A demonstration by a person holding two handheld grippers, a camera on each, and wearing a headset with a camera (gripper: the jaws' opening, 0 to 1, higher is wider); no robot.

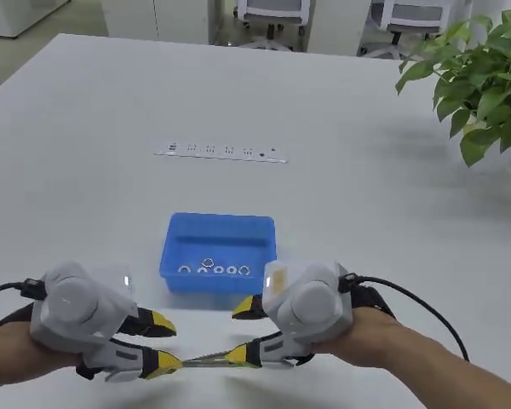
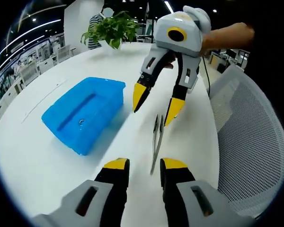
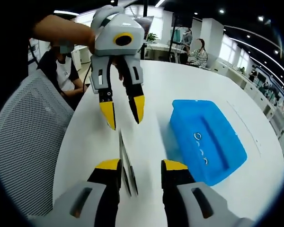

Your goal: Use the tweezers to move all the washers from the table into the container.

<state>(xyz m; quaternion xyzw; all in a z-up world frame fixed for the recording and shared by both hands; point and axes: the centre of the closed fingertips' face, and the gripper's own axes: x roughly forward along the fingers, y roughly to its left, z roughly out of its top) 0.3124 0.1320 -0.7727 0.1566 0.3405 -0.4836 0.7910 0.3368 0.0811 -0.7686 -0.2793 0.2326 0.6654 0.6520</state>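
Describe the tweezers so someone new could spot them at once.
On the white table, find the blue container in front of the person. On the tabletop just nearer the person than it, the tweezers lie flat between the yellow tips of the left tool and right tool. They are the one thin metal strip; the washers are small rings inside the container.

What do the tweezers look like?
The tweezers are thin, shiny and silvery, like metal. They lie flat on the white table, between the open left tool and open right tool. Their two arms join near the left tool and split near the right one. Neither tool clamps them.
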